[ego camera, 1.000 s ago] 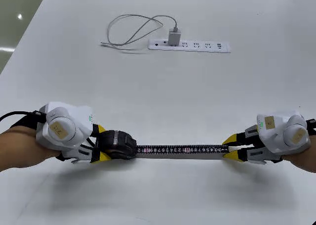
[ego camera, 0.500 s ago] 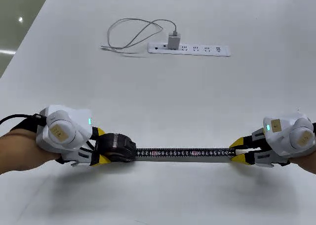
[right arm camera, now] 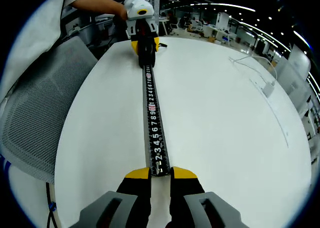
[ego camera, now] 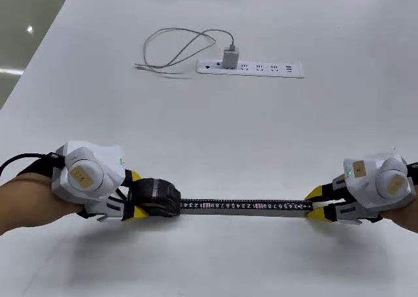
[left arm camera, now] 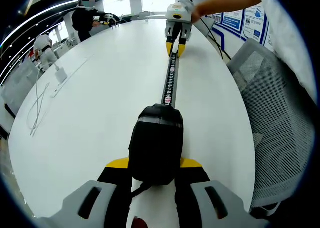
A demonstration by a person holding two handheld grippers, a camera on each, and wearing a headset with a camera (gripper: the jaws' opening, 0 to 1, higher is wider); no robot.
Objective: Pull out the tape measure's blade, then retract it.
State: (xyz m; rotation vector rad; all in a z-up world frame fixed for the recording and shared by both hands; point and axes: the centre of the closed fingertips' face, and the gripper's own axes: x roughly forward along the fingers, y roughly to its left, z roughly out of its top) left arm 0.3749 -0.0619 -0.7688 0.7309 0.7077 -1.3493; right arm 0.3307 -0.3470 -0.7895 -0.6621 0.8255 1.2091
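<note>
- Left claw [ego camera: 136, 192] sits at the lower left of the head view, with a hand behind it. Its two yellow tips press on both sides of the black tape measure case [ego camera: 155, 196], so it is holding the case.
- The case is just right of that claw, low over the white table [ego camera: 261, 134].
- At the top middle of the frame, far from the claws, a grey cable [ego camera: 176, 46] lies in loops. It runs to a white charger [ego camera: 230, 54] plugged into a white power strip [ego camera: 251, 68].
- The blade [ego camera: 245, 205] is pulled out of the case. It runs straight along the bottom of the frame from the case to the other claw, and it has small numbers on it. I cannot tell if it touches the table.
- Right claw [ego camera: 315, 203] is at the lower right. Its yellow tips are close together and pinch the end of the blade.
- In the right gripper view, the blade's end sits between the two tips at the bottom of the frame. The blade goes up to the case at the top.
</note>
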